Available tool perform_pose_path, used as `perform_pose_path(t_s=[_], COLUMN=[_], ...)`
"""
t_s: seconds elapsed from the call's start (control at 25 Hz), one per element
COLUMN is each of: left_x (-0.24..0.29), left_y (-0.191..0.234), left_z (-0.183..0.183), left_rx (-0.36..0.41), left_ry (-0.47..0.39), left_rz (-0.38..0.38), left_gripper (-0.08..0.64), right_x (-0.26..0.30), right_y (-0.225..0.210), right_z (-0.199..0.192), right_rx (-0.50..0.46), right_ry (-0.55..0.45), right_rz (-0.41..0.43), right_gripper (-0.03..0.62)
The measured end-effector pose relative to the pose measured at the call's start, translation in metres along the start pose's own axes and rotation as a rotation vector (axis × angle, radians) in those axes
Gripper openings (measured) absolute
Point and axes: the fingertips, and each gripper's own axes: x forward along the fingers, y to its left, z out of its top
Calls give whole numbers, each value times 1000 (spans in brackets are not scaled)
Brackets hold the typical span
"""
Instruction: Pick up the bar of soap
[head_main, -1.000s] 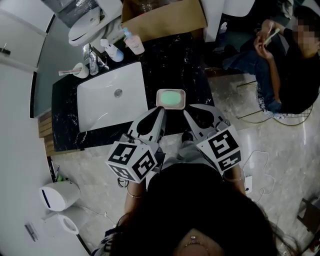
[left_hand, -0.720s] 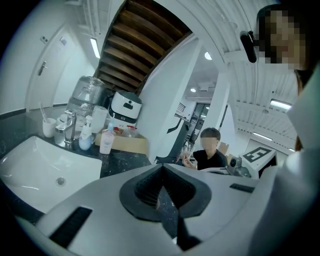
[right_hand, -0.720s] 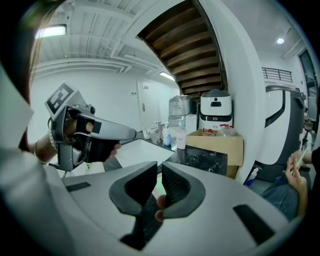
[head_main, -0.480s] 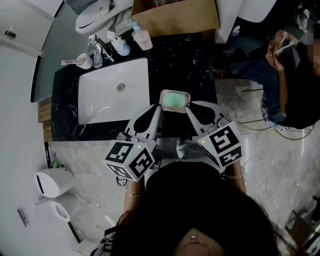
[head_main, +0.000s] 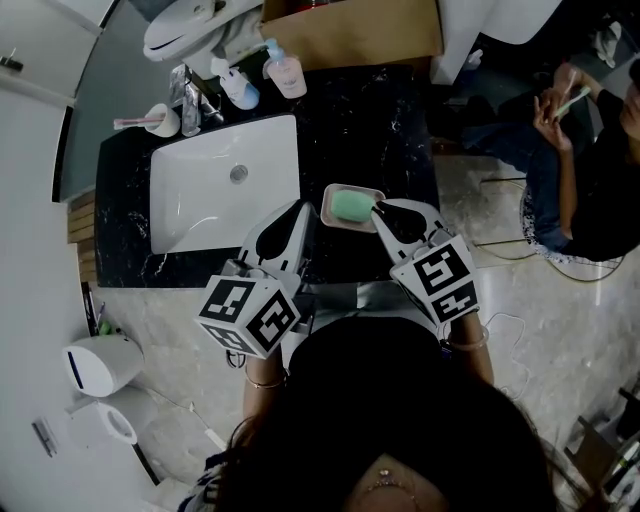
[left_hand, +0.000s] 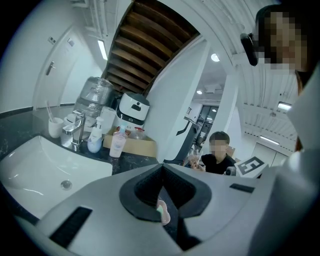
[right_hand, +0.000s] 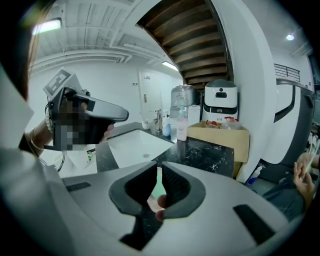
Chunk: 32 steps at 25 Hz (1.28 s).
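The right gripper (head_main: 378, 208) has moved up from 5 o'clock — its tip now sits at the bar of soap's (head_main: 350, 206) 3 o'clock edge; the left gripper (head_main: 302, 206) has drifted off to 9 o'clock.

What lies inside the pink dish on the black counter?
A green bar of soap lies in the dish. The right gripper covers its right rim; the floor under the soap is hidden.

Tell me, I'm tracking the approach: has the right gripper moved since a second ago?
Yes. The right gripper has gone forward: its tips, then short of the soap dish, now sit at its right edge.
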Motion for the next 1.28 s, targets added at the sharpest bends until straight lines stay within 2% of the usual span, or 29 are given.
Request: perform_pose_path(t_s=[0.4,0.48,0.8,1.28], left_x=[10,12,19,32], left_y=[26,30,49,69], left_z=[5,5,4,-2], left_rx=[-22,-26,-57,-85], left_ry=[6,8,22,62], left_rz=[2,5,17,15], left_gripper=[9,9,9,9], right_x=[22,28,48,73], right_y=[-6,-5,-5,0], right_z=[-14,-18,-34,-52], right_rx=[-50,-61,-101,-169], right_ry=[71,92,174,289], right_rz=[23,39,81,153], right_gripper=[12,40,71,152])
